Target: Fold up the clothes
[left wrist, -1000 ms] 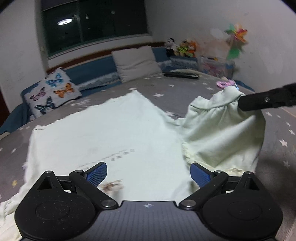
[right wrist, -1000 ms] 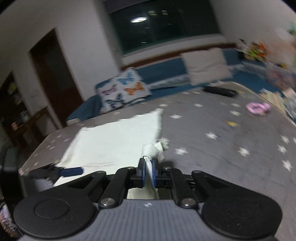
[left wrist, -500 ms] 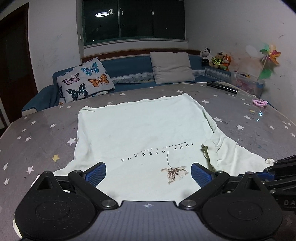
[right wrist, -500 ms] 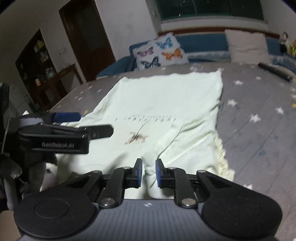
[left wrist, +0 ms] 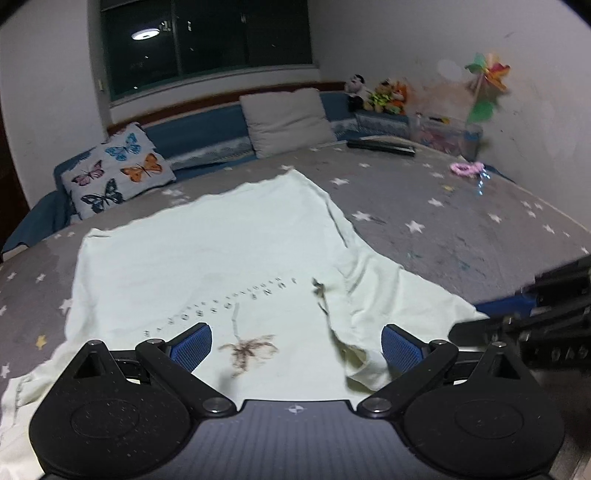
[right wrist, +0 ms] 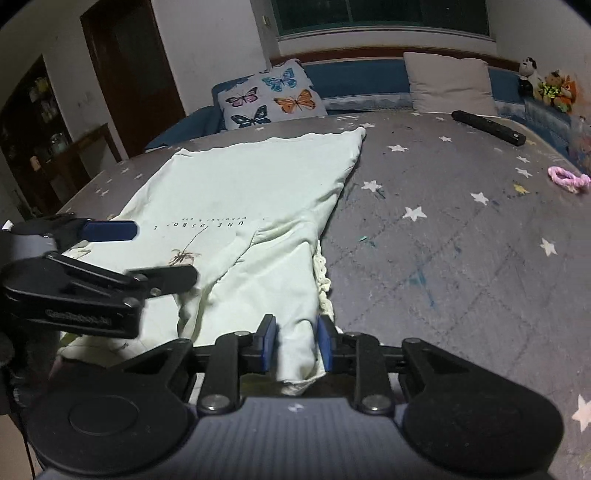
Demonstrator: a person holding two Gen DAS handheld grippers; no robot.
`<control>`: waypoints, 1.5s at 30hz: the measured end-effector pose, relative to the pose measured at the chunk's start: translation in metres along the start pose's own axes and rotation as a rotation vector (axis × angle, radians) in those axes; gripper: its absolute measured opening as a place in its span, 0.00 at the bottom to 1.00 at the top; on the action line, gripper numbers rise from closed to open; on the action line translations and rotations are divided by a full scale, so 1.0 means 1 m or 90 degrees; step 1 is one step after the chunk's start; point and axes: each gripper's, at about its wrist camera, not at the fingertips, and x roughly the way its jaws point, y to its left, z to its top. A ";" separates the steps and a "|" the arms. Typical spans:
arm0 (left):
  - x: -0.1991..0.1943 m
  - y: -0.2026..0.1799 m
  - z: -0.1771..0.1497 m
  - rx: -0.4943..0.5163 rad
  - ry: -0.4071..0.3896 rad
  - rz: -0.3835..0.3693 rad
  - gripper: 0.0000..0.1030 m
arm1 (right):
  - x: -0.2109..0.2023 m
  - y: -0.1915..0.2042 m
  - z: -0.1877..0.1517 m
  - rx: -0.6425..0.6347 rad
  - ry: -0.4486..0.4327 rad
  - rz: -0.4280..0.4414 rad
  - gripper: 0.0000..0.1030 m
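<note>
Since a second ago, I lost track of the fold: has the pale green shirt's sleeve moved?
Yes. The pale green shirt's sleeve dropped from mid-air onto the grey star-patterned bedspread; the right tool has just been opening, sleeve between its pads.

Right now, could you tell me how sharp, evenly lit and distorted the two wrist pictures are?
Left wrist view: dim room light, the ceiling lamp mirrored in the dark window; the pinwheel and the right hand-held gripper smear with motion blur. Right wrist view: the cream T-shirt reads fairly sharp, the left hand-held gripper is blurred. Both views curve strongly toward black corners.
</note>
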 end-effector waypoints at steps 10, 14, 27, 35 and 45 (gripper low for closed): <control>0.011 0.001 -0.003 0.002 0.020 0.006 0.97 | 0.016 0.011 0.047 -0.037 -0.050 0.025 0.24; 0.009 0.005 -0.004 -0.005 0.022 0.005 0.97 | 0.047 0.015 0.059 -0.050 -0.021 0.024 0.24; -0.038 0.054 -0.019 -0.073 -0.007 0.063 0.97 | 0.018 0.037 0.025 -0.128 -0.013 0.010 0.25; -0.081 0.105 -0.048 -0.146 -0.022 0.158 0.97 | -0.006 0.055 -0.007 -0.187 -0.046 -0.024 0.28; -0.123 0.165 -0.093 -0.264 -0.019 0.269 0.91 | -0.005 0.053 -0.018 -0.156 -0.034 -0.016 0.35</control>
